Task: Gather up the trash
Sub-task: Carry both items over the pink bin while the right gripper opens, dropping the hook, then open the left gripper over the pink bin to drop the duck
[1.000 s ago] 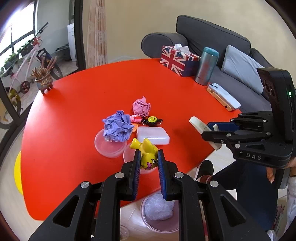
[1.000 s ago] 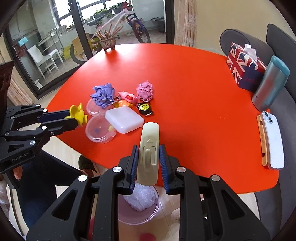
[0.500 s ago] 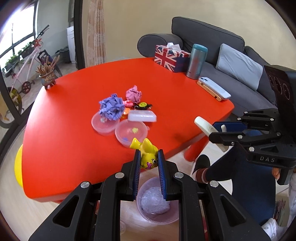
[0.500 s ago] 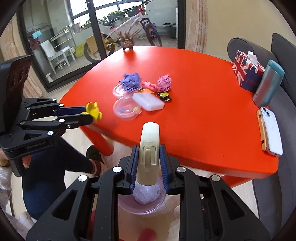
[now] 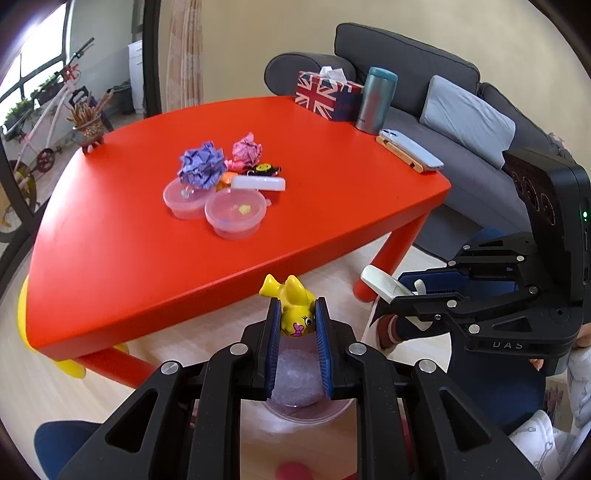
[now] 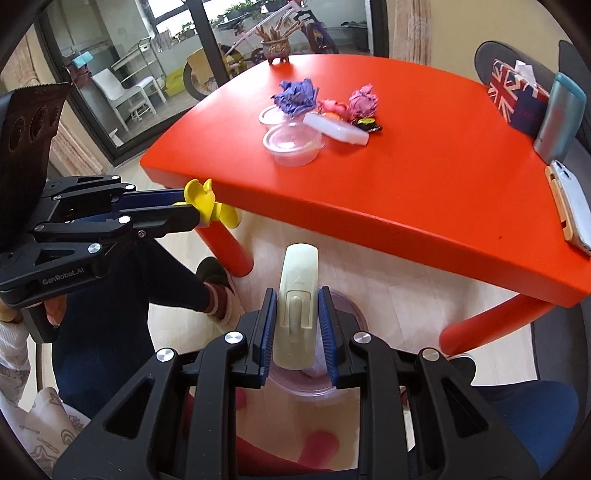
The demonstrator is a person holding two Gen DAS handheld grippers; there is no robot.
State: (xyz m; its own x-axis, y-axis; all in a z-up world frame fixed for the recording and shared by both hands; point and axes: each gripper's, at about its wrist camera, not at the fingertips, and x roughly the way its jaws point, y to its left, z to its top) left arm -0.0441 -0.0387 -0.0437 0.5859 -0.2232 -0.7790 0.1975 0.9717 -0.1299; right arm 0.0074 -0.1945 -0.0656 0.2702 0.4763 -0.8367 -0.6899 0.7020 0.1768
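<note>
The left claw [image 5: 295, 325] is clenched on a yellow toy fish [image 5: 293, 308], the right claw [image 6: 297, 328] on a cream plastic hook [image 6: 297, 306]. Both hang off the red worktop's [image 5: 147, 240] near edge, above a clear bin [image 5: 306, 410] on the floor.

Red table [image 5: 332, 206] mid-frame on pale wood floor [image 6: 406, 291]. Grey sofa [image 5: 424, 48] upper right with light cushion [image 5: 467, 110], cream wall [image 5: 236, 37] behind. Glass doors [image 6: 122, 62] upper left, daylight in; bikes [image 6: 280, 29], white chair [image 6: 122, 92] outside.
</note>
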